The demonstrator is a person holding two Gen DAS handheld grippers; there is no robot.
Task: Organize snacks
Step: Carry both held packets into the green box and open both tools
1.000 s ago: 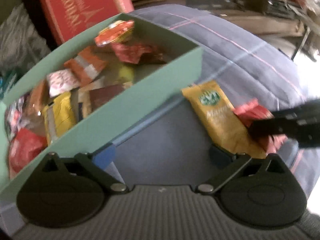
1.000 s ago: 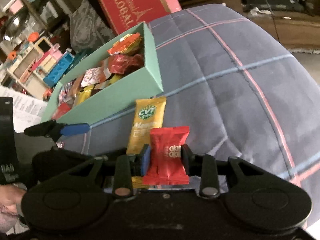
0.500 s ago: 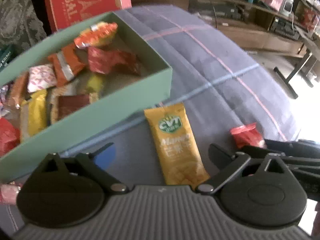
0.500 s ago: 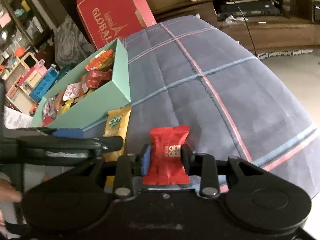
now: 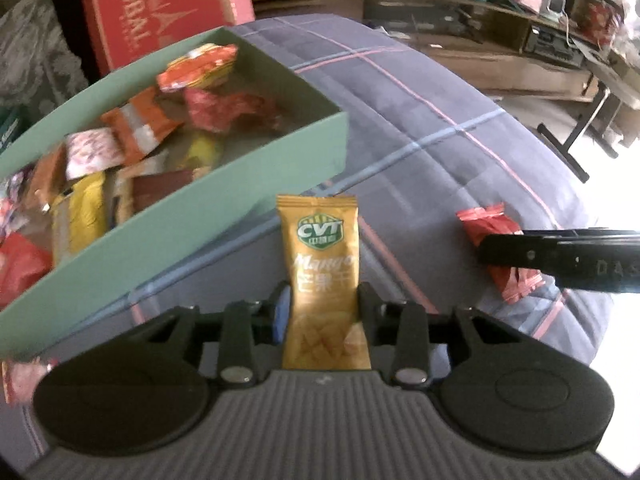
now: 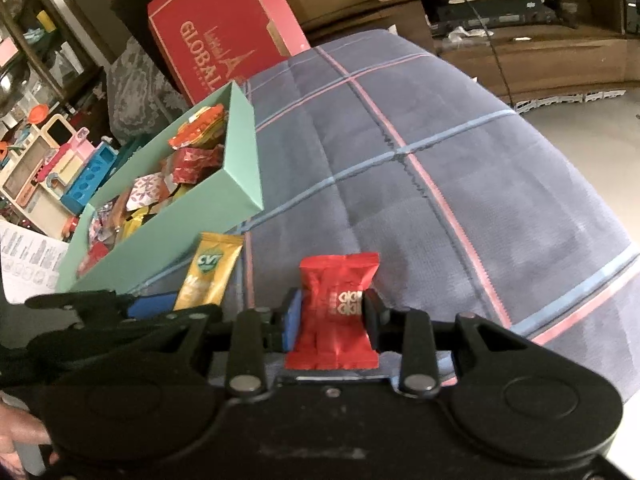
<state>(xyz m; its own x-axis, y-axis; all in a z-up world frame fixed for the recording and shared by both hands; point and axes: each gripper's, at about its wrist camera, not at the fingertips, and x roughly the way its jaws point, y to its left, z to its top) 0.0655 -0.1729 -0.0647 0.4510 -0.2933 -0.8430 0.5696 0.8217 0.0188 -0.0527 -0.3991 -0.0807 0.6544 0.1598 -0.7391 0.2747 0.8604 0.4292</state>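
A yellow mango packet (image 5: 320, 248) lies on the plaid cushion just in front of the green box (image 5: 224, 196), which holds several snack packets. My left gripper (image 5: 322, 304) straddles the packet's lower half, its jaws closing, both pads against the packet's sides. My right gripper (image 6: 331, 312) is shut on a red packet (image 6: 340, 280), held a little to the right of the mango packet (image 6: 212, 268). In the left wrist view that red packet (image 5: 484, 224) shows clamped by the right gripper's black fingers (image 5: 560, 264).
The blue plaid cushion (image 6: 440, 160) slopes away to the right and far side. A red carton (image 6: 224, 40) stands behind the box. Toys and shelves (image 6: 60, 160) crowd the left. A small loose packet (image 5: 20, 376) lies at the box's near corner.
My left gripper swung from the box over to the mango packet and its wide jaws drew in onto it. The right gripper kept its hold on the red packet, shifting slightly right.
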